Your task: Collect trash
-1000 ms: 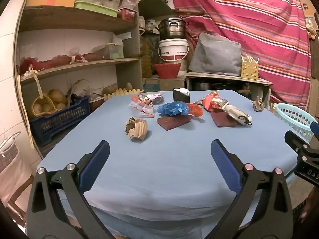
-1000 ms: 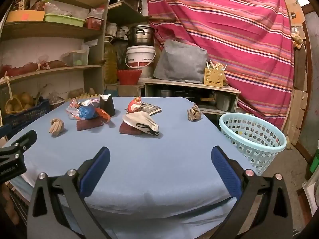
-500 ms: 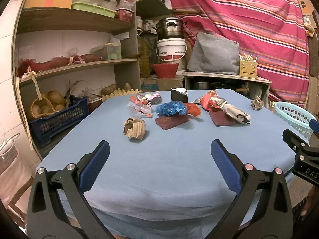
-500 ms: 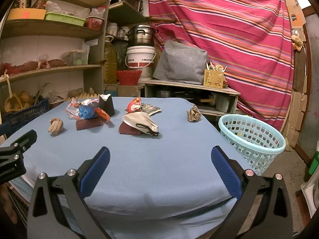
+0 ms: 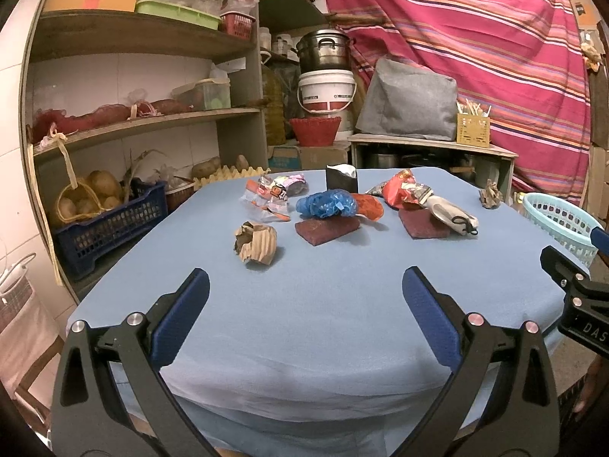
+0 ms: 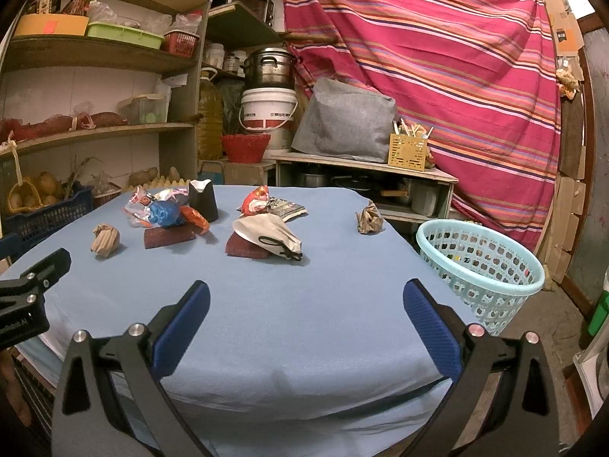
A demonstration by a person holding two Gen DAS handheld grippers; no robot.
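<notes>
- The trash lay scattered on the far half of the bench [image 5: 304,323], which was covered in blue cloth; the landmark here is the black cup [image 5: 341,178] standing near the far edge.
- Just in front of the cup lay a blue wad [image 5: 326,204] touching an orange wrapper [image 5: 370,205], both resting against a dark red pad [image 5: 326,228].
- Left of the cup sat clear printed wrappers [image 5: 275,194]; nearer than those, well in front of the cup, lay a crumpled cardboard ball [image 5: 255,243].
- Right of the cup was a red snack bag [image 5: 399,189], and in front of it a beige mask [image 5: 451,213] lay over a second red pad [image 5: 420,225].
- Far right of the cup, near the bench edge, sat a brown paper ball [image 6: 368,218].
- A pale blue basket [image 6: 481,270] stood on the floor beyond that edge, lower than the cup.
- The left tool [image 5: 304,301] hovered over the near bench, jaws wide apart, holding nothing.
- The right tool [image 6: 306,302] hovered likewise, spread and empty, well short of the cup.
</notes>
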